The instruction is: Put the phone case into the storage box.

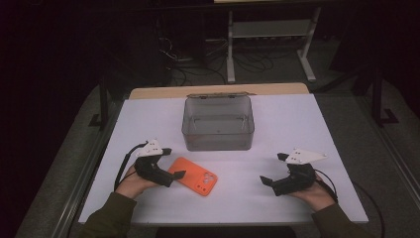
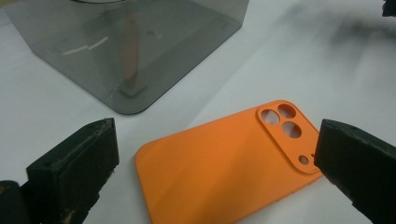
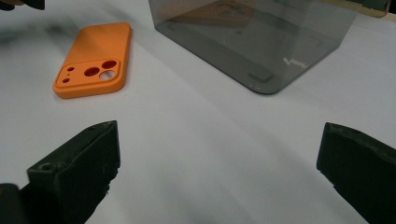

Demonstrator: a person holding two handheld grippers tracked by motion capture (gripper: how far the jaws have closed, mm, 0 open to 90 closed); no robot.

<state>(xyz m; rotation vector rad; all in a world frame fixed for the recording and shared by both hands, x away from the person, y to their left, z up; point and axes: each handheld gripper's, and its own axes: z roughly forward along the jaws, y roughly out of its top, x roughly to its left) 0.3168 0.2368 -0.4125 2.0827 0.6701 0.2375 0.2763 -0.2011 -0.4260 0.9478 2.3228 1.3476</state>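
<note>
Now both jaws wide: left hand-held gripper (image 1: pixel 172 162) beside orange phone case (image 1: pixel 195 176), right hand-held gripper (image 1: pixel 274 168) apart.

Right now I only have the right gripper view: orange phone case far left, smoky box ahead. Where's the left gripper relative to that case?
Observer: The left gripper sits right at the near-left end of the orange phone case, jaws open to either side of it, not touching it.
Operator: Is the box empty? I can't see over the wall.
Observer: From the high view the smoky box has no lid on top and nothing inside.
Operator: And my gripper, how far off?
Observer: The right gripper is open at the table's right side, apart from the case, with bare white table between them.
</note>
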